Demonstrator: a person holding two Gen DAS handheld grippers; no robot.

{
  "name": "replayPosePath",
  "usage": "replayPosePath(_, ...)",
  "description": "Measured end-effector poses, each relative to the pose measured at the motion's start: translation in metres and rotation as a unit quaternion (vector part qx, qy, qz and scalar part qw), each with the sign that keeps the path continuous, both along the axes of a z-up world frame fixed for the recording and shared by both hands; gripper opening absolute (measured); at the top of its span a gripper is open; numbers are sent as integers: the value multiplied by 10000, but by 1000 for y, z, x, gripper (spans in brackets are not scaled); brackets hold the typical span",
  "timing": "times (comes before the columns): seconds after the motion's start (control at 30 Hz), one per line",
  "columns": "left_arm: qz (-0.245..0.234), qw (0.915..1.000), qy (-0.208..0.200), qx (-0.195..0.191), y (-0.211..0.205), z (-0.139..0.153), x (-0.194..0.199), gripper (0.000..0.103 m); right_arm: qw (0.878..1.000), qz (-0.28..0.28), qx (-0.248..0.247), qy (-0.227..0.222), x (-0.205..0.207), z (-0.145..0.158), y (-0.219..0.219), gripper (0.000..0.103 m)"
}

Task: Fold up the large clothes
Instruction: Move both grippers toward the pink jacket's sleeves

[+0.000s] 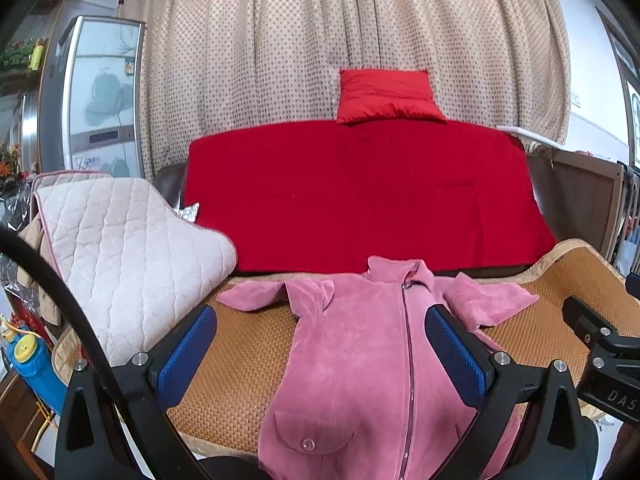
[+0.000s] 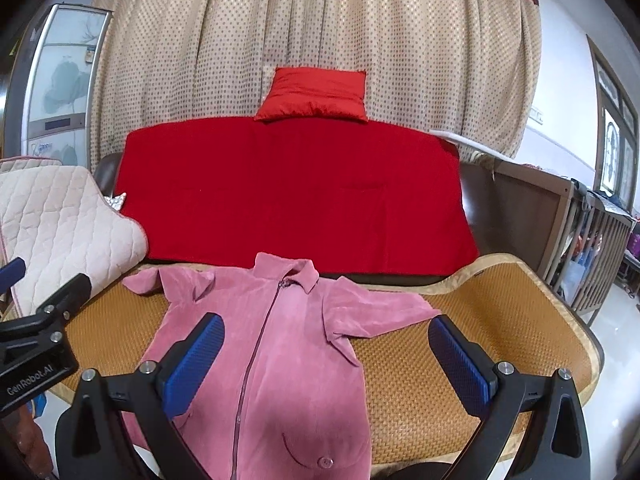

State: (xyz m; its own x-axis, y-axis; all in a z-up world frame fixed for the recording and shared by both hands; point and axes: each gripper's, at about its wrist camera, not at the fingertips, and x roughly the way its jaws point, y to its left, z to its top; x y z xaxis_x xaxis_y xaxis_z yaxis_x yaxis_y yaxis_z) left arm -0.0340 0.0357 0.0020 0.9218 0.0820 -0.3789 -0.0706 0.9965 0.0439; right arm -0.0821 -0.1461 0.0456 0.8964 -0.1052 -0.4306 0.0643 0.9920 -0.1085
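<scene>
Left wrist view first: the left gripper (image 1: 320,354) hangs above the pink velvety zip-front jacket (image 1: 360,360), blue-padded fingers (image 1: 186,356) spread wide with nothing between them. The jacket lies flat and face up on the woven tan mat (image 1: 248,360), collar toward the sofa, zipper closed, both short sleeves out sideways, a buttoned pocket flap low on the front. Over on the right edge, the black body of the other tool pokes into frame.

From the right wrist camera, the right gripper (image 2: 326,360) hovers level over the jacket's other half, jaws parted wide and empty; one blue pad sits over the pink cloth, the other over bare mat. Whether either pad actually touches the fabric is hard to say from this angle. Behind, a red blanket (image 2: 296,192) drapes the sofa, a red cushion (image 2: 316,94) leans on the dotted beige curtain (image 2: 320,20), and a quilted cream pad (image 2: 60,220) rests at the left.
</scene>
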Motion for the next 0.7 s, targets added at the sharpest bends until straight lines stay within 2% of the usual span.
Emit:
replayPosePath(0.17,16,9999,124,-110,5,-9,10,103,9998,6,-30,206,8,-7,2,103)
replayPosePath(0.7,50,9995,265,-167,11,-20,53,103,9988,-24,-202,435,50,-25,9,103)
